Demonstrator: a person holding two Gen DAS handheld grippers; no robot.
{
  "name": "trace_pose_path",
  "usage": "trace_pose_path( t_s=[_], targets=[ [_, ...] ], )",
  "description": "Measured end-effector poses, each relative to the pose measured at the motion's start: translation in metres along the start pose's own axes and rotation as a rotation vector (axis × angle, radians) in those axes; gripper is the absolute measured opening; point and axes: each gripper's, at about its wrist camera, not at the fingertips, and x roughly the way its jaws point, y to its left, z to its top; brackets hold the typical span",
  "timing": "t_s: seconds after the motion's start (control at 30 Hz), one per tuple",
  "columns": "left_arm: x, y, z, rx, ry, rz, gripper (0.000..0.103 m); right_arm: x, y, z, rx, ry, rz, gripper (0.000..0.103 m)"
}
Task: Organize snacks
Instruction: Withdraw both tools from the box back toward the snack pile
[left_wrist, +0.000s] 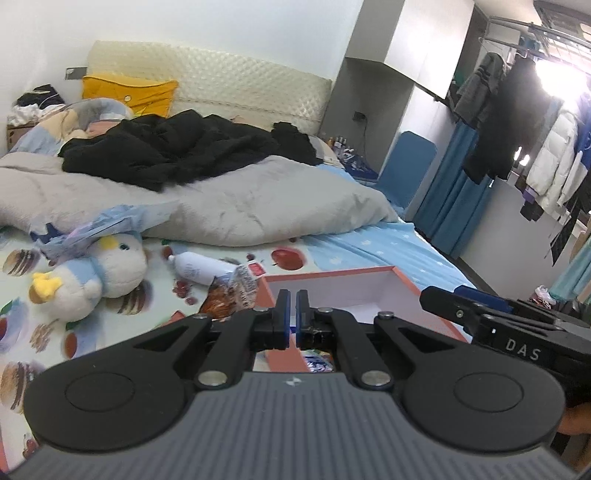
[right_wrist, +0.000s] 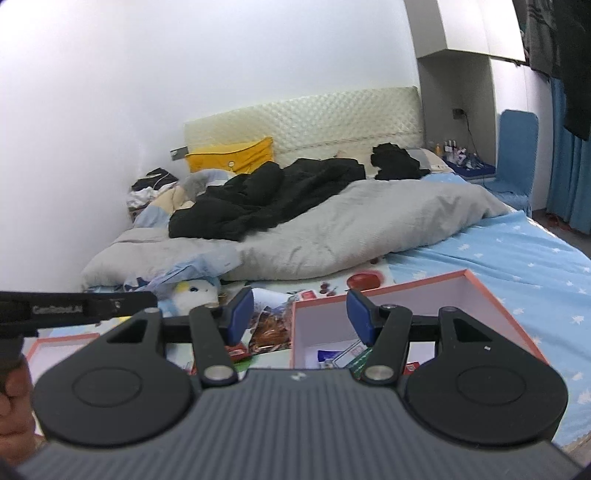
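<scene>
Left tool (left_wrist: 292, 312): jaws nearly closed, nothing between them, over the near wall of the pink-rimmed box (left_wrist: 334, 275) on the bed (left_wrist: 388, 243). Right tool (right_wrist: 300, 316): jaws wide apart, empty. Snack packets (right_wrist: 271, 326) lie beside the box (right_wrist: 413, 284); others lie inside.

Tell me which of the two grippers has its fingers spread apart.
The right gripper: its blue pads sit wide apart above the pink-rimmed box. The left gripper shows only a narrow slit.

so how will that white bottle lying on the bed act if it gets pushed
The white bottle lies on its side and looks round, so it would probably roll. The soft bed sheet may slow it. Its smooth surface could be slippery in a gripper.
</scene>
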Motion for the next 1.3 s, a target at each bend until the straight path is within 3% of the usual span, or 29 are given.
trace_pose_path(
  t_s=[0.33,0.7,1.3],
  targets=[
    [-0.024,0.03,-0.018,-0.015,-0.008,0.045,0.001,0.0,0.032,-0.017,-0.013,0.039,0.034,0.058],
    [-0.042,0.056,-0.039,-0.082,0.0,0.015,0.001,-0.01,0.061,-0.037,-0.02,0.043,0.035,0.058],
    [-0.054,0.103,-0.088,-0.154,0.089,0.063,0.001,-0.01,0.094,-0.091,-0.023,0.102,-0.001,0.058]
  ],
)
